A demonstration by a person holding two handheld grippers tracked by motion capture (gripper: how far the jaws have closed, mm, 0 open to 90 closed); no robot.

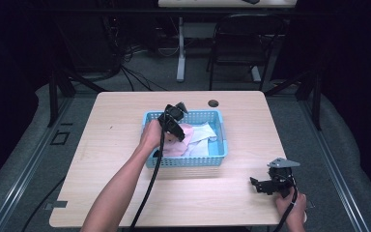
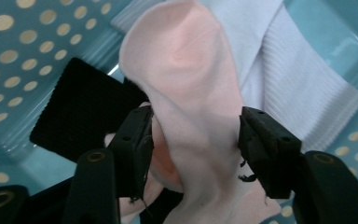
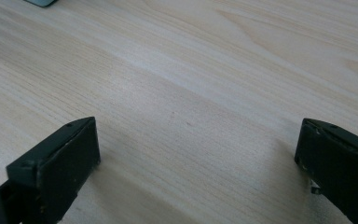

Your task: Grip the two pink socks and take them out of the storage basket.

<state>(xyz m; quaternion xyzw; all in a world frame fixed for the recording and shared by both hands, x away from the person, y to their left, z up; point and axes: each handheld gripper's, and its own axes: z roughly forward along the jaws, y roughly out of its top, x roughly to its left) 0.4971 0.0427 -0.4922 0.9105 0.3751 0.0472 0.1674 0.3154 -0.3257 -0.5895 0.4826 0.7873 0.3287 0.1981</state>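
The pink sock (image 2: 191,98) lies in the blue basket (image 1: 186,161) at the middle of the table (image 1: 116,116), and its long axis runs away from the left gripper (image 2: 193,140), toe end far. The jaws stand one on each side of it, touching the cloth but not pressed together. A white ribbed sock (image 2: 298,88) and a black cloth (image 2: 84,109) lie beside it, partly covered. The right gripper (image 3: 196,154) rests wide apart over bare wood at the near right corner.

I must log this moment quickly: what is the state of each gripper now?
Left gripper: jaws around the pale pink fabric sock in the blue perforated plastic basket; not closed.
Right gripper: open, holding nothing, over the light wooden table.
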